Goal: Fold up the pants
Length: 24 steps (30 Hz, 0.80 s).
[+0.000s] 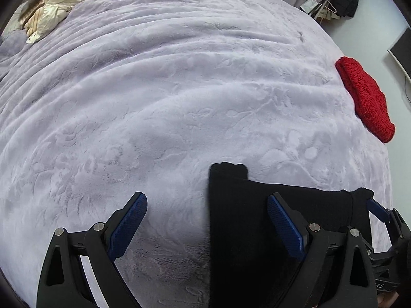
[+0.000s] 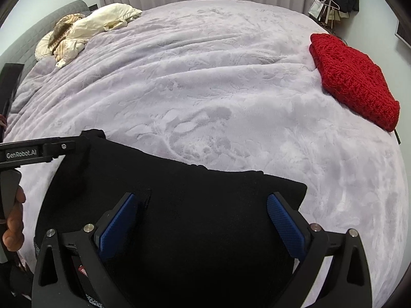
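Both hand-held grippers open: right hand-held gripper (image 2: 203,220) directly over black fabric pants (image 2: 179,205); left hand-held gripper (image 1: 206,220) straddles their left edge, apparently not gripping.

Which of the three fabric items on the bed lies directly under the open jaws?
The black pants; the red knit and cream bedding lie far off.

One pair of black pants (image 2: 179,205) lies on one lilac blanket (image 2: 205,89). One red knit (image 2: 354,79) sits right of the pants, near the blanket's edge. One cream bundle (image 2: 84,30) lies beyond the pants, far left. Two grippers, left (image 1: 206,218) and right (image 2: 200,215), both spread wide, each with two blue pads (image 2: 117,227).
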### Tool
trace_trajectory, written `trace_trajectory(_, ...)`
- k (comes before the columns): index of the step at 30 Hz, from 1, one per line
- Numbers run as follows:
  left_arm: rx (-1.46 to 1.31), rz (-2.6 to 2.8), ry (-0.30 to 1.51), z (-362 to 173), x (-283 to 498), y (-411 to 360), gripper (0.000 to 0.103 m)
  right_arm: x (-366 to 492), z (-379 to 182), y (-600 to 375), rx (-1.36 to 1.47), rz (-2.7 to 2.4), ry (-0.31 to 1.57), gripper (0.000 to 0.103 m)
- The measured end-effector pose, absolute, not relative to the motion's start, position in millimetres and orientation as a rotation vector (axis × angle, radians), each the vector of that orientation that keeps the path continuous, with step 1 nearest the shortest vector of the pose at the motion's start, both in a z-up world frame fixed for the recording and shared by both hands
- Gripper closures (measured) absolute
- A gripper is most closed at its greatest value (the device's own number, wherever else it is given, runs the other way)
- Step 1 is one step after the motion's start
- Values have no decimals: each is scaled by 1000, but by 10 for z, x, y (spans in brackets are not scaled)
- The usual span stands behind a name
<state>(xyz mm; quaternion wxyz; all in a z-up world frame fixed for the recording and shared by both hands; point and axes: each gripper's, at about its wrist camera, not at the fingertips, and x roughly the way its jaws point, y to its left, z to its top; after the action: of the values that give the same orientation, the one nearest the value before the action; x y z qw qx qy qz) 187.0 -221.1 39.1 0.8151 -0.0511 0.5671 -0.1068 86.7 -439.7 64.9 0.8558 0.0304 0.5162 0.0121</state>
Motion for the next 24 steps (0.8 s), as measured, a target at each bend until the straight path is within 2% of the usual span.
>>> trace_trajectory(3,-100,-249,1257,210,1876,-2189,7,892,520,-4422,83,20,1126,0)
trace_trajectory(11,-41,-186,1152,512,1770,-2153,7,776,720,-4448,102,14,1060,0)
trace_trajectory(24,13,-207,1174,441,1354,-1979,7,269,652,-4190,25,0,1070,0)
